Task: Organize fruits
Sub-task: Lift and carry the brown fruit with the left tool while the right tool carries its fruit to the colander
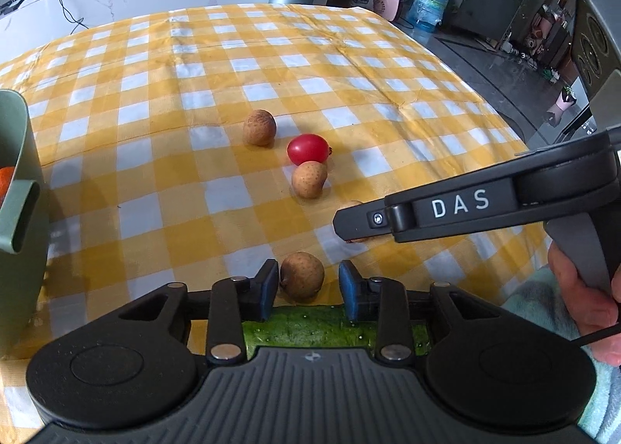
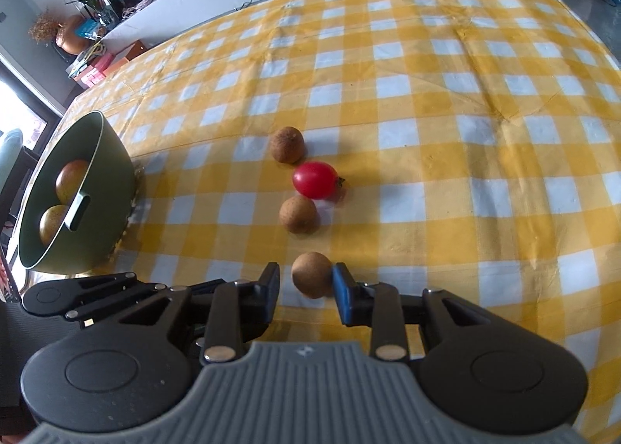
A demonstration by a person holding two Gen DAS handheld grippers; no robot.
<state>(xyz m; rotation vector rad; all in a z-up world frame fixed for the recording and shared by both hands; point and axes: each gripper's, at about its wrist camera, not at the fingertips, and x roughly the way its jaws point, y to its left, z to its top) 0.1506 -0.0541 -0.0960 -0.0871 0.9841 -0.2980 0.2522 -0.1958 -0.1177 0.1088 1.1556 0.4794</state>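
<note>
On the checkered bench (image 2: 485, 102), 2 brown fruits (image 2: 287, 144) flank a cherry tomato (image 2: 315, 180); a green bowl (image 2: 108, 188) stands left. Each tilted-down claw is apart: left claw (image 1: 309, 285) around one fruit (image 1: 302, 275), right claw (image 2: 306, 285) around another (image 2: 311, 274), whose right side touches one pad.

We are seeing the worktop's yellow checked cloth (image 2: 446, 102) carrying brown longans (image 2: 288, 144), a cherry tomato (image 2: 315, 179), a green bowl (image 2: 110, 188) and a cucumber (image 1: 310, 325).
</note>
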